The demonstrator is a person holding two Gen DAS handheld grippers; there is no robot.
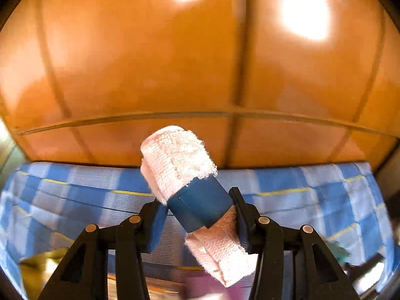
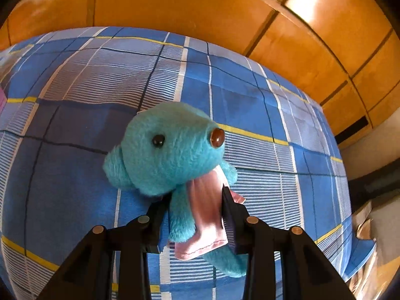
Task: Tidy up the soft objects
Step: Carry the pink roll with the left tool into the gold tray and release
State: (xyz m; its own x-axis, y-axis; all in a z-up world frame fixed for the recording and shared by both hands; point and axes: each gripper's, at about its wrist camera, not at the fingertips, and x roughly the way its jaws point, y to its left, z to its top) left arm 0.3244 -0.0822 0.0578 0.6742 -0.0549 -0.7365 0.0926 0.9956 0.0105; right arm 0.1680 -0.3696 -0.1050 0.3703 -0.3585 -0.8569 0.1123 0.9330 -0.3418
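My left gripper [image 1: 200,210] is shut on a rolled pale pink towel [image 1: 175,157] with a blue band [image 1: 202,206] round its middle. The roll is held tilted in the air above the blue checked bedspread [image 1: 75,192], its upper end pointing up and left. In the right wrist view my right gripper [image 2: 193,200] is shut on a turquoise plush toy [image 2: 172,150] with a pink scarf [image 2: 205,215]. The jaws clamp its body below the head, and it hangs just above the bedspread [image 2: 75,87].
An orange wooden panelled wall [image 1: 150,62] rises behind the bed and also shows in the right wrist view as wooden panels [image 2: 312,37]. A purple cloth [image 1: 212,287] and a golden object [image 1: 37,267] lie low in the left wrist view. The bed's corner [image 2: 360,255] drops off at right.
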